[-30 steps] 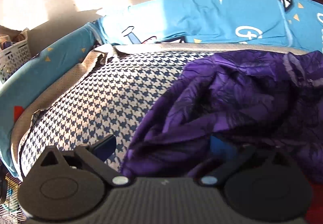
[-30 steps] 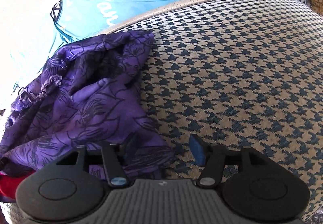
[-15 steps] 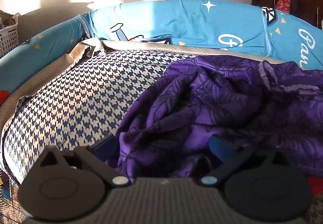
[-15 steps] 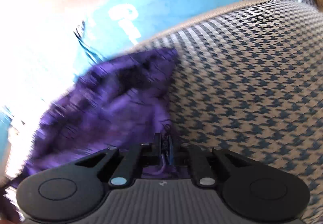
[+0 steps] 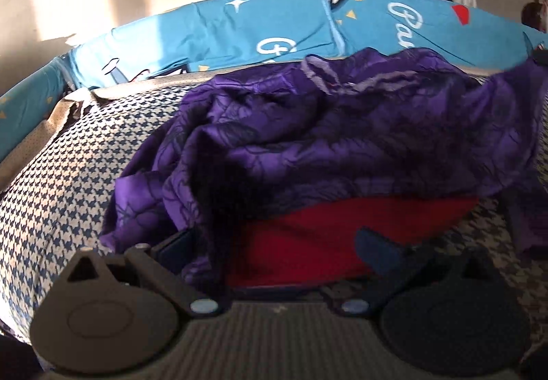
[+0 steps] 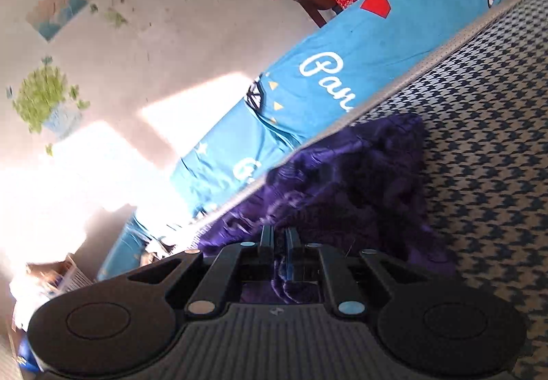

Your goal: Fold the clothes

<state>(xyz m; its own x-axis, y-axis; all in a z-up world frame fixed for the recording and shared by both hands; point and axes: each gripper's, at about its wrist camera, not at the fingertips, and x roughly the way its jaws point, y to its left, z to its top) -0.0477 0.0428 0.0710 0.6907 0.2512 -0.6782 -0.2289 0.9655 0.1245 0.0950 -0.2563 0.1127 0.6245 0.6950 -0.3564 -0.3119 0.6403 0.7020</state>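
— What has moved since a second ago?
— Left wrist view: a red cloth [image 5: 342, 236] now shows under the crumpled purple garment [image 5: 342, 140], which fills the view from 9 to 3 o'clock on the houndstooth bed cover [image 5: 58, 181]. The left gripper [image 5: 277, 243] has its jaws wide apart, the purple hem draped by the finger at 7 o'clock.
— And the right wrist view?
— Tilted now. The right gripper [image 6: 280, 238] has gone from spread to pinched together on a fold of the purple garment [image 6: 359, 174], lifting it. A blue printed sheet [image 6: 342, 48] runs toward 1 o'clock.
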